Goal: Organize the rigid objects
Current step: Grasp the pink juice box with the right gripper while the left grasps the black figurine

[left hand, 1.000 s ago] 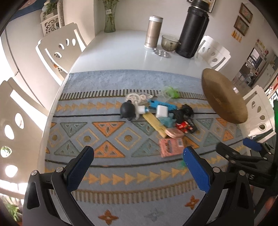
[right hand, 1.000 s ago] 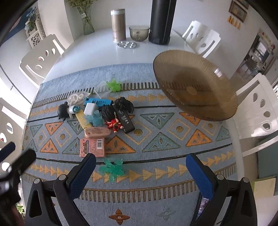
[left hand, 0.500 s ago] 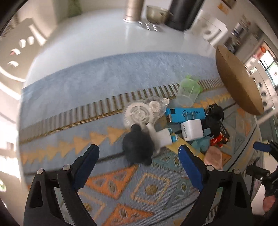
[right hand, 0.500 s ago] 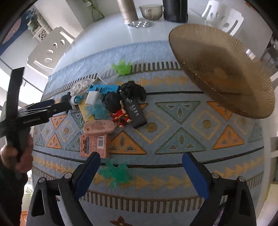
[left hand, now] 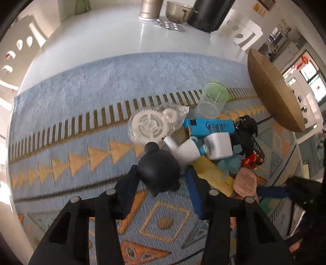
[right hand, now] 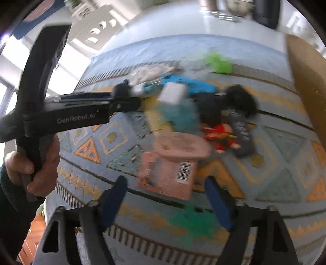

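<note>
A pile of small objects lies on the patterned mat (left hand: pixel 61 106). My left gripper (left hand: pixel 161 179) has its fingers closed around the black round head of a black-and-white figure (left hand: pixel 159 171) at the pile's left end. Beside it lie a white gear (left hand: pixel 148 126), a blue box (left hand: pixel 212 127), a white charger (left hand: pixel 218 145) and a clear green cup (left hand: pixel 213 99). My right gripper (right hand: pixel 165 201) is open, low over a pink barcoded card (right hand: pixel 169 173) and a pink case (right hand: pixel 183 145). A green star-shaped piece (right hand: pixel 193 222) lies between its fingers.
A brown woven plate (left hand: pixel 273 91) stands at the mat's right edge. A black remote (right hand: pixel 240 130), a red figure (right hand: pixel 220 134) and a black furry toy (right hand: pixel 242 99) lie in the pile. A steel canister (left hand: pixel 150 9), a glass bowl (left hand: pixel 179 10) and a black flask (left hand: pixel 209 14) stand at the table's far end.
My left gripper moved forward and down to the pile and closed on the black-headed figure. My right gripper moved forward and lower toward the pink card, its fingers somewhat narrower but still open.
</note>
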The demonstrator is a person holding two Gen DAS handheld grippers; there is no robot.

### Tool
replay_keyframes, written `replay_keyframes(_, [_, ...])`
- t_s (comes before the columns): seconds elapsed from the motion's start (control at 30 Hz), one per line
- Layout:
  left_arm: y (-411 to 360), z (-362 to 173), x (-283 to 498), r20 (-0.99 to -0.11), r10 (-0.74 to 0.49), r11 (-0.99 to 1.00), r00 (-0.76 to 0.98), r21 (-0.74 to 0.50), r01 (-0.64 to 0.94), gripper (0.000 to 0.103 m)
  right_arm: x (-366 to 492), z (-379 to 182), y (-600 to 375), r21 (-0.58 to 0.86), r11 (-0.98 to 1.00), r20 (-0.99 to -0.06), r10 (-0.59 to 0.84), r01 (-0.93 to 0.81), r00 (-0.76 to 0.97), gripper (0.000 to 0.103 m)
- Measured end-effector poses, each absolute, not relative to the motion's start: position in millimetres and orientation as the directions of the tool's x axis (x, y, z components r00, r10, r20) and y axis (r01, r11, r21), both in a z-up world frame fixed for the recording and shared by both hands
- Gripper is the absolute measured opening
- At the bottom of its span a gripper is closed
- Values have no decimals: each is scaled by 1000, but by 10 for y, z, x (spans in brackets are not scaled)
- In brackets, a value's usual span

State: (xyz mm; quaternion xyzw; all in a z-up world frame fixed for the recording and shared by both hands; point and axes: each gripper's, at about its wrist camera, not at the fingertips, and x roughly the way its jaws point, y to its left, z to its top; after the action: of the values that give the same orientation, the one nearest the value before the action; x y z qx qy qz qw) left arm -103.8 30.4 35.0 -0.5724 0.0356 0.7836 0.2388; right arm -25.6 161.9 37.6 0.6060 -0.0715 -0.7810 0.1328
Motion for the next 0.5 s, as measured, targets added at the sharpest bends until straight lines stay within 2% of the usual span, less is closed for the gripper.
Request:
replay_keyframes(0.07, [129, 364, -909, -913, 343, -889, -220, -240, -390, 38, -234, 367, 1459, 267, -949, -928, -301, 168, -222, 66])
replay_keyframes(0.17, [67, 396, -676, -905, 380, -882, -190, -291, -371, 37, -116, 387, 1261, 326, -914, -914, -370, 243, -164, 65])
replay_keyframes(0.3, [22, 396, -495, -924, 348, -888, -158, -272, -370, 39, 41, 404, 1230, 352, -901, -910, -393, 255, -133, 65])
replay_keyframes(0.37, [-43, 421, -484, -928, 335, -895, -160, -261, -361, 53, 43, 379, 1334, 343, -909, -915, -380, 238, -132, 65])
replay_keyframes(0.4, [-72, 441, -503, -931, 321, -901, -176, -243, -360, 55, 33, 378, 1407, 350, -908, -912, -386, 228, -137, 65])
replay_keyframes(0.47, [-73, 453, -632, -932, 301, -902, -202, -210, -378, 69, 24, 422, 1481, 397, -890, -891, -432, 225, -137, 67])
replay_keyframes(0.5, [-53, 443, -726, -932, 296, -899, -209, -198, -390, 70, -9, 441, 1483, 393, -889, -891, -431, 235, -141, 68])
